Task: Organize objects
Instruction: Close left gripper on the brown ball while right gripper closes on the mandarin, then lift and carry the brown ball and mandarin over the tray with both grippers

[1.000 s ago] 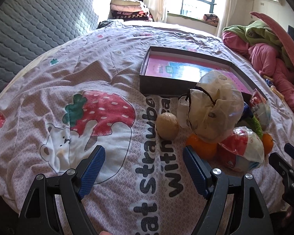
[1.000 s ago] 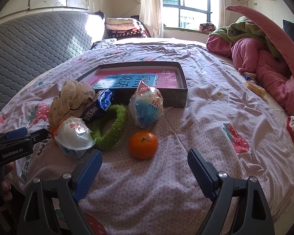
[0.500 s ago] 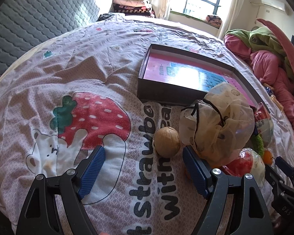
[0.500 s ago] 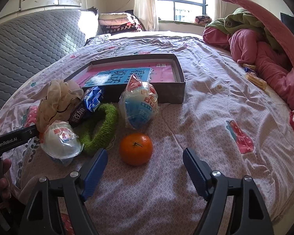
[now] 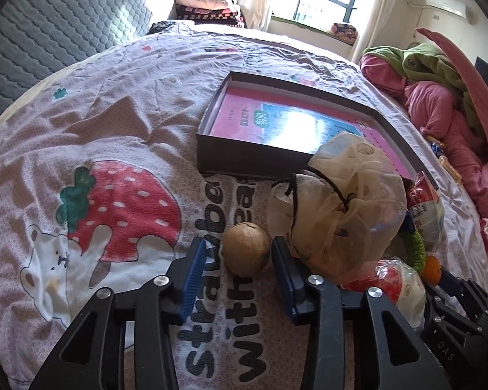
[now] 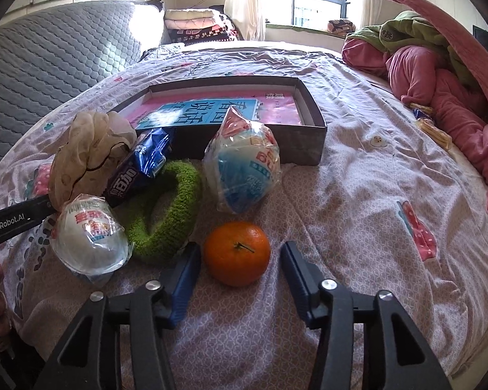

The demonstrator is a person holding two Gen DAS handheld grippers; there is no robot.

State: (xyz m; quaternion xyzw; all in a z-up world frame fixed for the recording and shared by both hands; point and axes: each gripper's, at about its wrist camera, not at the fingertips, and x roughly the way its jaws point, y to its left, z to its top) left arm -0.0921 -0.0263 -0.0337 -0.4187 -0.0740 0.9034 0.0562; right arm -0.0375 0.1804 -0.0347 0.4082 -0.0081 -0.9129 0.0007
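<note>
A brown round fruit (image 5: 246, 249) lies on the strawberry bedspread between the blue pads of my left gripper (image 5: 238, 243). Its jaws are closing, with a gap still showing on the left side. In the right wrist view an orange (image 6: 237, 253) sits between the pads of my right gripper (image 6: 240, 246), whose jaws are also closing, with gaps on both sides. Behind them stands a dark open box (image 6: 276, 143) holding a pink and blue book. A beige mesh bag (image 5: 341, 208) rests against the left gripper's right finger.
Around the orange lie a green fuzzy ring (image 6: 172, 214), a blue snack packet (image 6: 143, 165), a blue wrapped cup (image 6: 244, 165) and a red wrapped cup (image 6: 91, 237). Pink and green clothes (image 6: 439, 74) are heaped at the right. A grey quilted headboard (image 5: 48, 32) rises at the left.
Both grippers have moved forward and slightly down. The left jaws have narrowed around the brown fruit, the right jaws around the orange.
</note>
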